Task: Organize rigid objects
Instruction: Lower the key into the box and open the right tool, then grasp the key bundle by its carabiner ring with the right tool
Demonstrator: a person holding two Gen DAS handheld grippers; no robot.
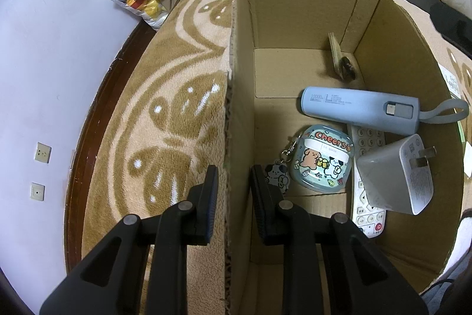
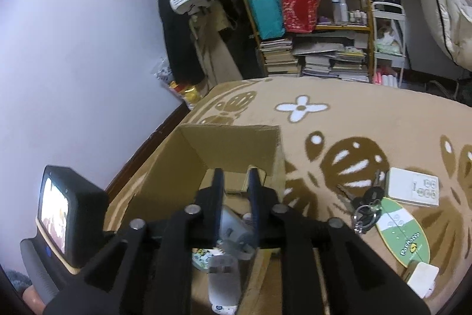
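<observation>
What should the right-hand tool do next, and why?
Probably swing right to the keys on the blanket and pick them up. The right gripper hangs over the box with nothing between its jaws, the left gripper holds the box wall, and the keys lie outside.

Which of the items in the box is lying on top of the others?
The white wall charger, prongs pointing right: it rests across the white remote. The blue power bank and cartoon earbud case lie lower.

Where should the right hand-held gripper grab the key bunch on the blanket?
Probably the black fob: the bulkiest part of the key bunch, lying flat on the blanket. Come from above; the white card box and green tag crowd its right side.
</observation>
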